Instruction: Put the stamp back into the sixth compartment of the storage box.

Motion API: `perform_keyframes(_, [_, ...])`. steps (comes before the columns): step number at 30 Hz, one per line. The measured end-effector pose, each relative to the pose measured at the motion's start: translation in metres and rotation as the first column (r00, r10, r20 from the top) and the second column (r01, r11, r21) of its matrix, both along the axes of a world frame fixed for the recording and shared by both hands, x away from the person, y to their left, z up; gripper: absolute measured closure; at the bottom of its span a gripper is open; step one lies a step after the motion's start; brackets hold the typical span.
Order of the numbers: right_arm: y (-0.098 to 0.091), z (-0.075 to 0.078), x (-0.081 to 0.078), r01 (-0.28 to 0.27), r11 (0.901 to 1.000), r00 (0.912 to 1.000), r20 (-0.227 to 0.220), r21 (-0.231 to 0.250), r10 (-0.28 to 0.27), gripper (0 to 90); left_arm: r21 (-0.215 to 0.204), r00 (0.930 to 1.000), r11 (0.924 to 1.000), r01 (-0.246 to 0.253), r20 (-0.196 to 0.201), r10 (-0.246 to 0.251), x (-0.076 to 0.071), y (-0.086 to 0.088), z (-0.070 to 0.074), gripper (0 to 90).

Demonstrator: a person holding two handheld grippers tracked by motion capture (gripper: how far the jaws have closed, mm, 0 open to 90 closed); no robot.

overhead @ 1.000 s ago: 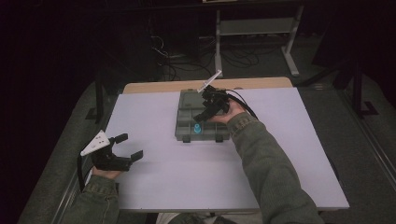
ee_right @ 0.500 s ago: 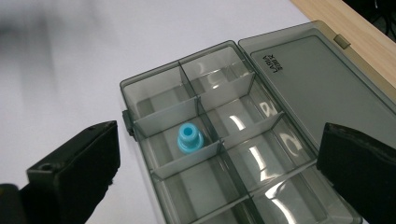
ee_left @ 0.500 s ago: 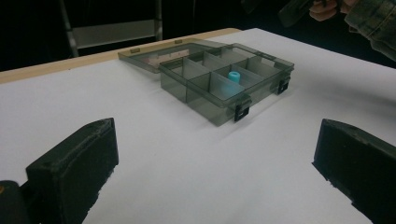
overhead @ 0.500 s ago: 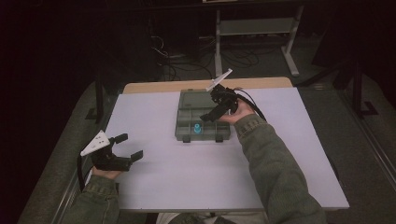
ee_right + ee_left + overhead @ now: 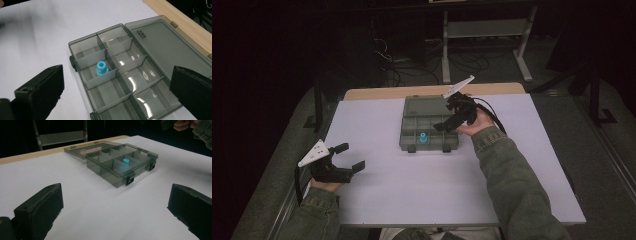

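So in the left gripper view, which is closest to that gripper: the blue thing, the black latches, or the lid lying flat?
1. The black latches on the box's front wall, facing the left gripper.
2. The blue thing, standing in a front-row compartment just behind them.
3. The flat lid, opened out past the box, by the table's far wooden edge.

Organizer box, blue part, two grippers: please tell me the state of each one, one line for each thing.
Organizer box: open, lid folded back flat on the table.
Blue part: standing upright in one compartment of the near row, not held.
Left gripper: open, empty, low at the table's near left.
Right gripper: open, empty, above the box.
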State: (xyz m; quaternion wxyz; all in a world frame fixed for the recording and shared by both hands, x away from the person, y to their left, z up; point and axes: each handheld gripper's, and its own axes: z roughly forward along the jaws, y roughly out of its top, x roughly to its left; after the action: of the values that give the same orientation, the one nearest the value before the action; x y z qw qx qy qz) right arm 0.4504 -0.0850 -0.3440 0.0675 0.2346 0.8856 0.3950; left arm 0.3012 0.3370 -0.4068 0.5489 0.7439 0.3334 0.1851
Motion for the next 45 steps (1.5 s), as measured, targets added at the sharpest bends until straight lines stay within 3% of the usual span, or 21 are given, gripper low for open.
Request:
perform_keyframes(5, [-0.008, 0.002, -0.005, 0.014, 0.9998, 0.9997, 0.021, 0.011, -0.014, 0.0, 0.000, 1.0000, 1.0000, -0.001, 0.000, 0.001, 0.000, 0.000, 0.000, 0.0])
perform_keyframes(18, [-0.027, -0.002, -0.016, 0.042, 0.9981, 0.9988, 0.024, 0.044, -0.043, 0.0, 0.006, 1.0000, 1.0000, -0.001, -0.003, 0.001, 0.000, -0.001, 0.000, 0.0])
perform_keyframes(29, [-0.043, -0.006, -0.035, 0.053, 0.9960, 0.9974, 0.045, 0.072, -0.056, 0.0, 0.010, 1.0000, 1.0000, -0.002, -0.003, 0.002, 0.000, -0.001, -0.001, 0.0])
perform_keyframes(45, [-0.060, -0.013, -0.055, 0.069, 0.9885, 0.9970, 0.027, 0.135, -0.073, 0.0, 0.009, 1.0000, 1.0000, -0.004, -0.002, 0.004, 0.000, -0.001, 0.000, 0.0])
